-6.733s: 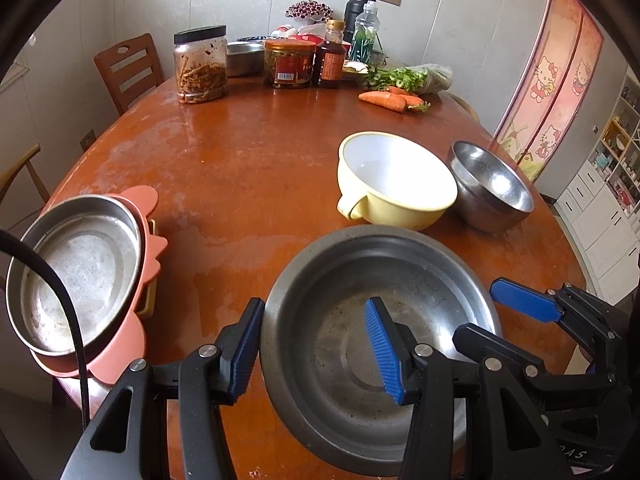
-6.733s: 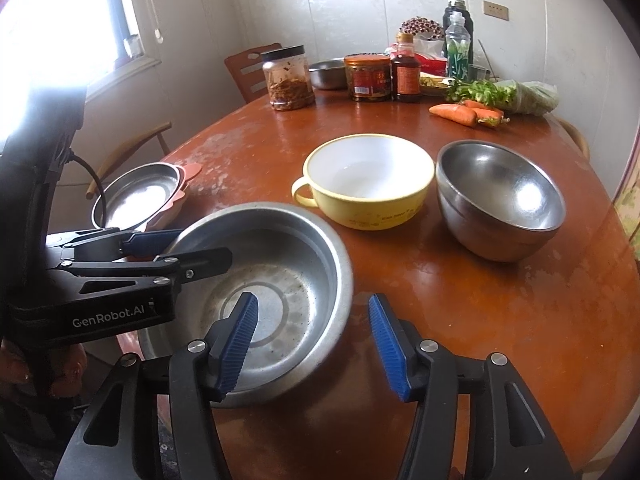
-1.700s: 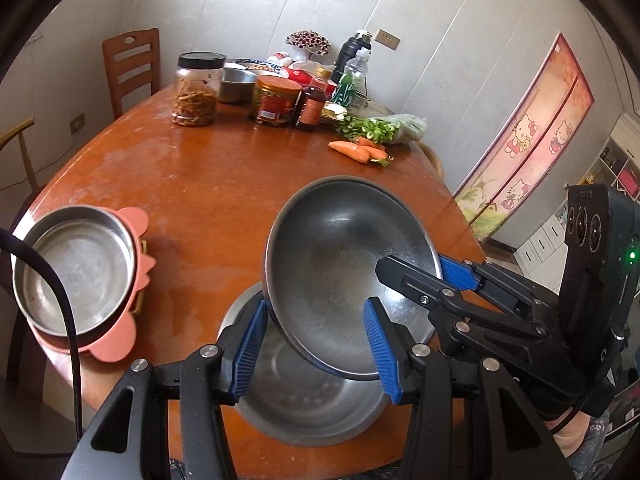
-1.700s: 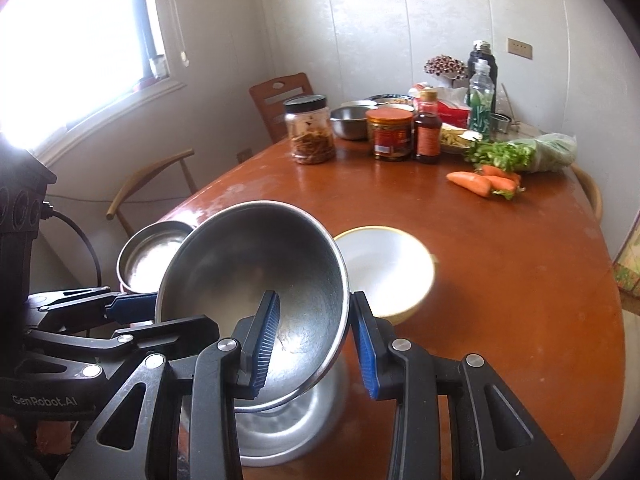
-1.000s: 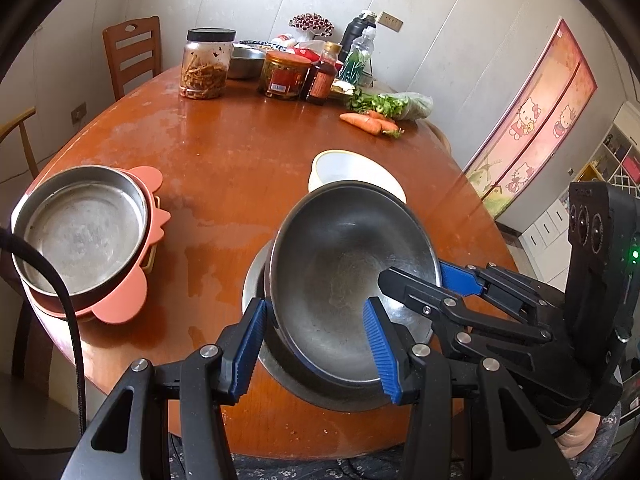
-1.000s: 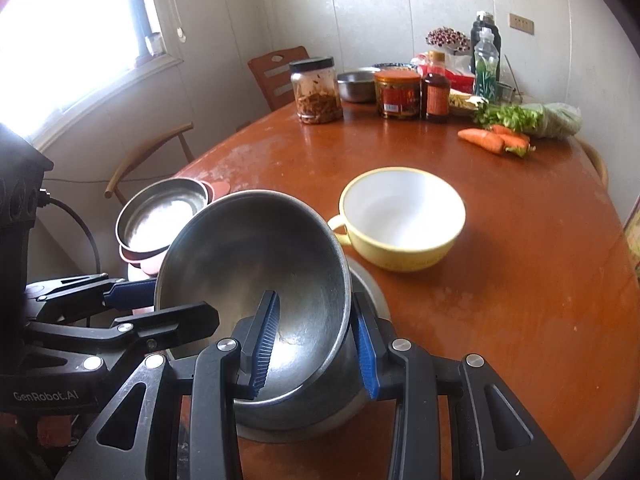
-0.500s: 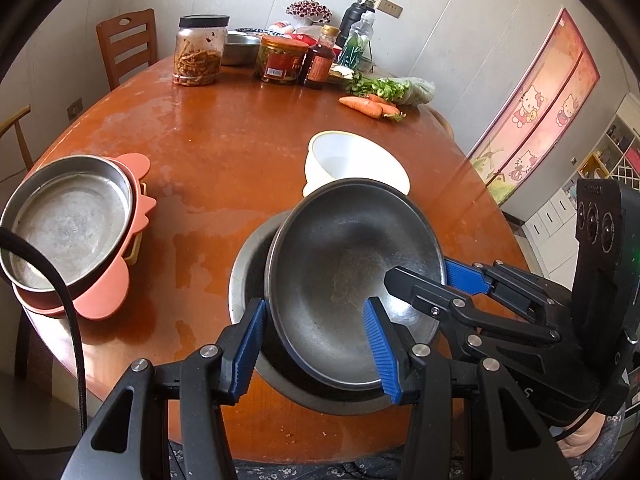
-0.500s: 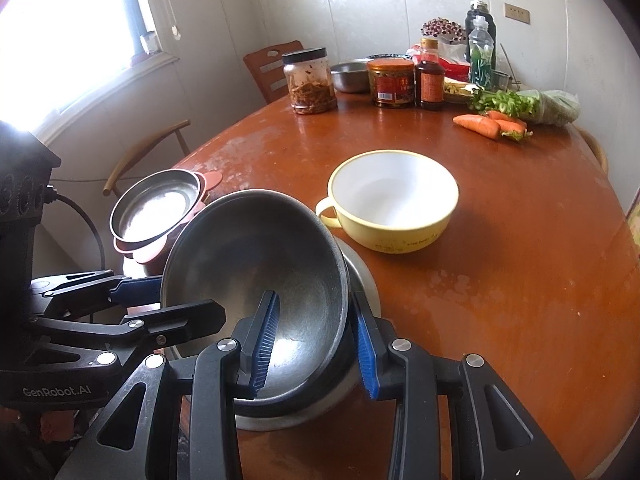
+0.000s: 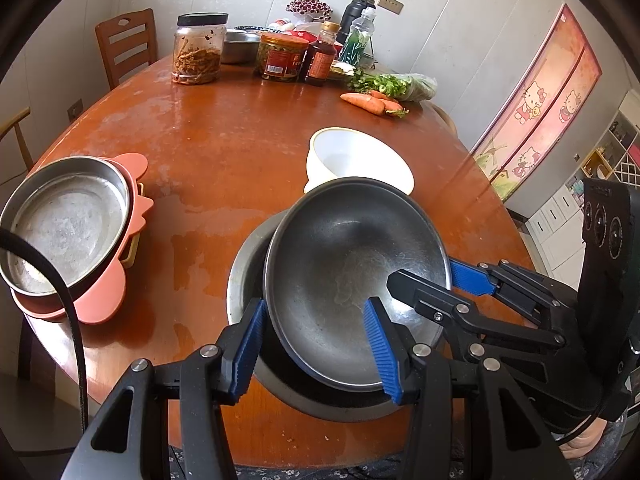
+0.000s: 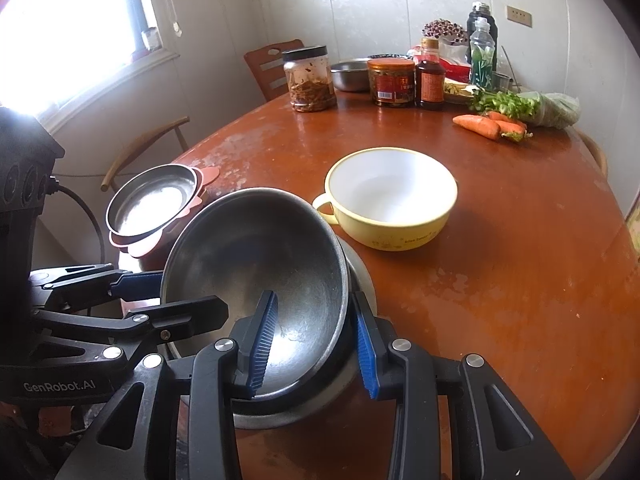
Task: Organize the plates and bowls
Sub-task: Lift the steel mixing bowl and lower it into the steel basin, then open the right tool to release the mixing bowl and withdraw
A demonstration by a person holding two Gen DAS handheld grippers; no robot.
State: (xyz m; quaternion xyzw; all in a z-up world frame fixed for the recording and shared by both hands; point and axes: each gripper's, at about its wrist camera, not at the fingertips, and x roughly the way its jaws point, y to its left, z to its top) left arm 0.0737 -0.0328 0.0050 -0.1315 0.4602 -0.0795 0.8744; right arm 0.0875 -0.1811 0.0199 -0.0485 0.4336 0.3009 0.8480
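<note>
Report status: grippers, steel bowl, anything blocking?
Right hand-held gripper clamped on steel bowl rim. Left hand-held gripper open, straddling it. Bowl tilted, nesting into steel basin. Nothing blocking.

steel bowls: four [image 9: 356, 276] [image 9: 244, 280] [image 9: 60, 224] [image 9: 240, 40]
yellow bowl: one [image 10: 390, 196]
pink plate: one [image 9: 104, 300]
carrots: two [image 9: 362, 102]
jars: two [image 9: 198, 54]
bottles: three [image 9: 320, 60]
chairs: two [image 9: 126, 46]

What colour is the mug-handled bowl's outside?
Pale yellow, white inside; the bowl shows best in the right wrist view.

Both grippers reach forward side by side, the left gripper [image 9: 316, 344] spread wide and the right gripper [image 10: 314, 346] (2 blue-padded fingers) narrower.
</note>
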